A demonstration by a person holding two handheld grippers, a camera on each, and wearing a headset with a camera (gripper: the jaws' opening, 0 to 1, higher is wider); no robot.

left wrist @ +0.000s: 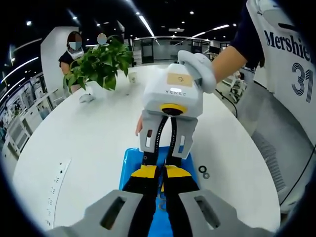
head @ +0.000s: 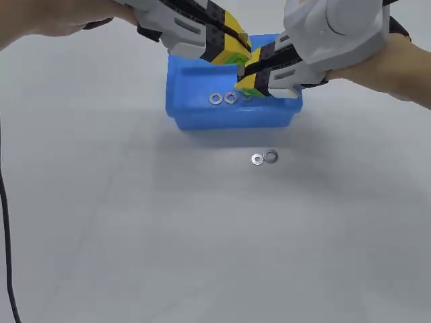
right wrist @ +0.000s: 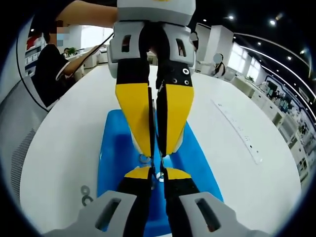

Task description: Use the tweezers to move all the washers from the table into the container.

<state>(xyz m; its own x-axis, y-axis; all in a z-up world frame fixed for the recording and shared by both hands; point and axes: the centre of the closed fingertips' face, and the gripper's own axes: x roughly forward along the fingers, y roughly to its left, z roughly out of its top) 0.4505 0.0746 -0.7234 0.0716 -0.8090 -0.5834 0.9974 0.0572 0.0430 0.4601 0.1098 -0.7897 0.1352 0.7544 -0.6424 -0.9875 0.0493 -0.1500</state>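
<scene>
The blue container (head: pixel 202 118) stands at the far middle of the white table; two washers (head: pixel 223 99) lie inside it. Two more washers (head: pixel 264 157) rest on the table just in front of it, also seen as washers (left wrist: pixel 203 172) and washers (right wrist: pixel 86 194). Both grippers hang over the container, tip to tip. My left gripper (head: pixel 237 58) comes in from the left, jaws pressed together on thin metal tweezers (right wrist: pixel 159 162) that poke out toward my right gripper (head: pixel 246 85). The right gripper (right wrist: pixel 158 175) has its jaws together at the tweezers' tip. My left gripper (left wrist: pixel 161 174) faces the right one.
A black cable (head: pixel 5 222) runs along the table's left edge. A potted plant (left wrist: pixel 101 61) stands far off on the round table. People sit at the table's far side. Bare white table lies all around the container.
</scene>
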